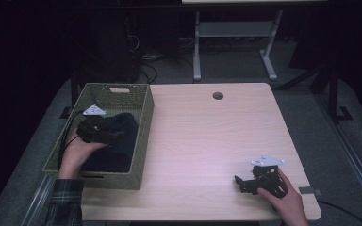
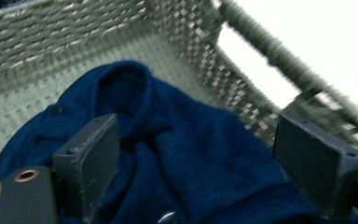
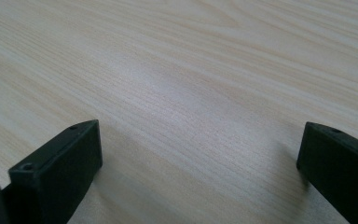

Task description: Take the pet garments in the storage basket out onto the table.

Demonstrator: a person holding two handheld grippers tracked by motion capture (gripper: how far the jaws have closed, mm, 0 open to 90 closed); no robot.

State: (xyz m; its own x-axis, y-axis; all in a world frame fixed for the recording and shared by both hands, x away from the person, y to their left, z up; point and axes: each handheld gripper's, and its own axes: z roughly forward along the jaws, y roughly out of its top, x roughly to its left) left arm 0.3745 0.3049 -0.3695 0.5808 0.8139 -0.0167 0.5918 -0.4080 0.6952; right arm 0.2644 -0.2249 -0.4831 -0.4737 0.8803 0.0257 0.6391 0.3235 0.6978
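A dark blue knitted garment (image 1: pixel 122 136) lies crumpled inside a green woven basket (image 1: pixel 143 126) at the table's left. My left gripper (image 1: pixel 117 135) hovers inside the basket just above the cloth. In the left gripper view its jaws stand wide apart over the blue garment (image 2: pixel 191 154), with nothing between them, so the left gripper (image 2: pixel 193 163) is open. My right gripper (image 1: pixel 239 182) rests low over the bare wood at the front right, held by a hand. In the right gripper view it (image 3: pixel 198 154) is open, with only the tabletop (image 3: pixel 191 84) between the jaws.
The basket's woven walls (image 2: pixel 74 37) rise close around the left gripper. The light wooden table (image 1: pixel 207 141) has a round cable hole (image 1: pixel 218 96) near its far edge. A desk frame (image 1: pixel 235 42) and cables stand on the floor beyond.
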